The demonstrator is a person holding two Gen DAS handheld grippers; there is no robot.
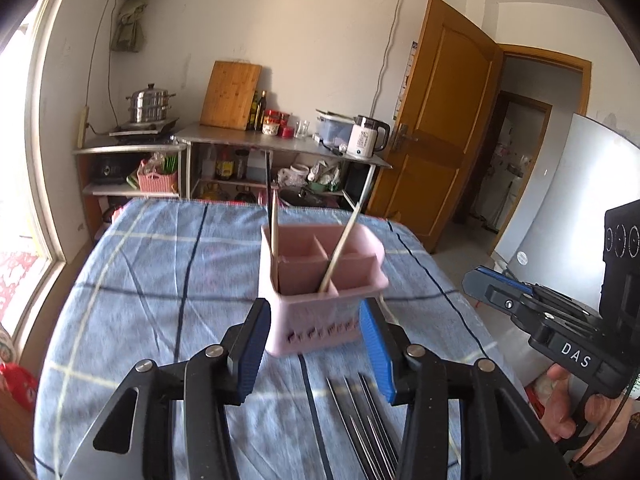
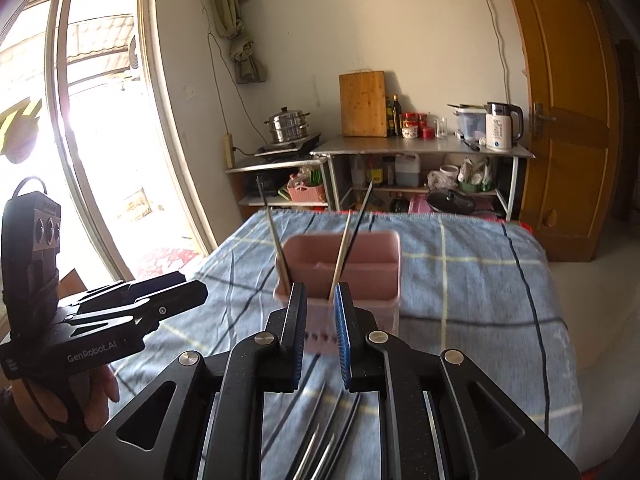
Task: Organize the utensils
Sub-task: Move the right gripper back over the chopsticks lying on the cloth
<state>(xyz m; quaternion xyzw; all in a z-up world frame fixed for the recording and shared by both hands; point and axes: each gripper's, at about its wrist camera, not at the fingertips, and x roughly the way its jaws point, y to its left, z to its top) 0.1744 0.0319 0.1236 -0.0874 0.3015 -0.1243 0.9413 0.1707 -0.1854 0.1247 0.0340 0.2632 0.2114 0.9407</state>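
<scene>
Pink caddy [image 1: 320,300] is sitting mid-table on a blue checked cloth [image 1: 160,280], with two chopsticks [image 1: 340,248] leaning upright in its compartments, tips crossing the rim. More metal chopsticks [image 1: 360,420] are lying flat on the cloth just in front of it. Left gripper [image 1: 316,344] is hovering before the caddy, jaws spread wide, nothing between them. Right gripper [image 2: 320,332] is hanging near the caddy too, jaws only slightly apart, pinching nothing.
</scene>
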